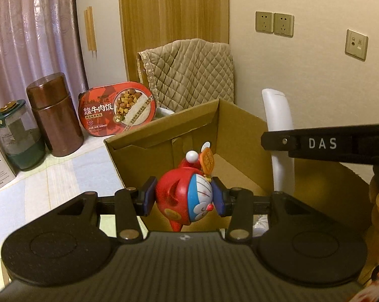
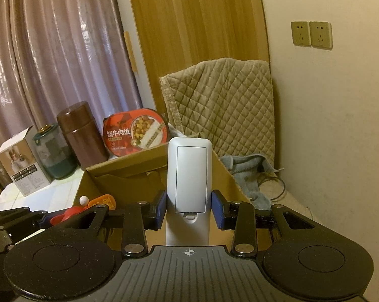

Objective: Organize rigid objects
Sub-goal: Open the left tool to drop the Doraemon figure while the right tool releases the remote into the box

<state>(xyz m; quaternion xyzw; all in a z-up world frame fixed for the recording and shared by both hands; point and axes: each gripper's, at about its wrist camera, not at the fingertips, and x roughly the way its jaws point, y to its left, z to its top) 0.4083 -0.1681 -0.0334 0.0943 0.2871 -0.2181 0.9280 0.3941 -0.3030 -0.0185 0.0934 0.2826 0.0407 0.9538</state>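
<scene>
The letters "DAS" are printed in white on the black arm of the right tool (image 1: 277, 190) where it crosses the left wrist view, and the red oval ready-meal tub (image 1: 117, 108) leaning behind the cardboard box (image 1: 164, 130) carries the large white characters "牛肉饭" beside a picture of diced meat on rice; its smaller print cannot be made out. An orange tag (image 1: 207, 162) with tiny, unreadable writing hangs from the toy. The left tool (image 1: 184, 196) is clenched on a red Doraemon figurine (image 1: 182, 196): both blue pads (image 1: 149, 195) are pressed against its sides, the blue-and-white face is turned to the right, and a white pom-pom sits at its top. The figurine is held over the open cardboard box, near its front edge. The right tool (image 2: 188, 207) is narrowly closed on a white remote control (image 2: 188, 176), gripped near its lower part with the pads (image 2: 217, 209) against its two long edges; the remote stands upright with its battery cover facing the camera and is likewise held over the box, to the right of the figurine. On the desk (image 1: 58, 176) to the left, a brown metal canister (image 1: 54, 115), a glass jar with a green lid (image 1: 18, 136) and a white product box (image 2: 24, 162) with illegible print are lined up. A quilted beige cloth (image 2: 222, 110) is draped behind the cardboard box, and two wall sockets (image 2: 311, 34) are set in the wall at the right.
</scene>
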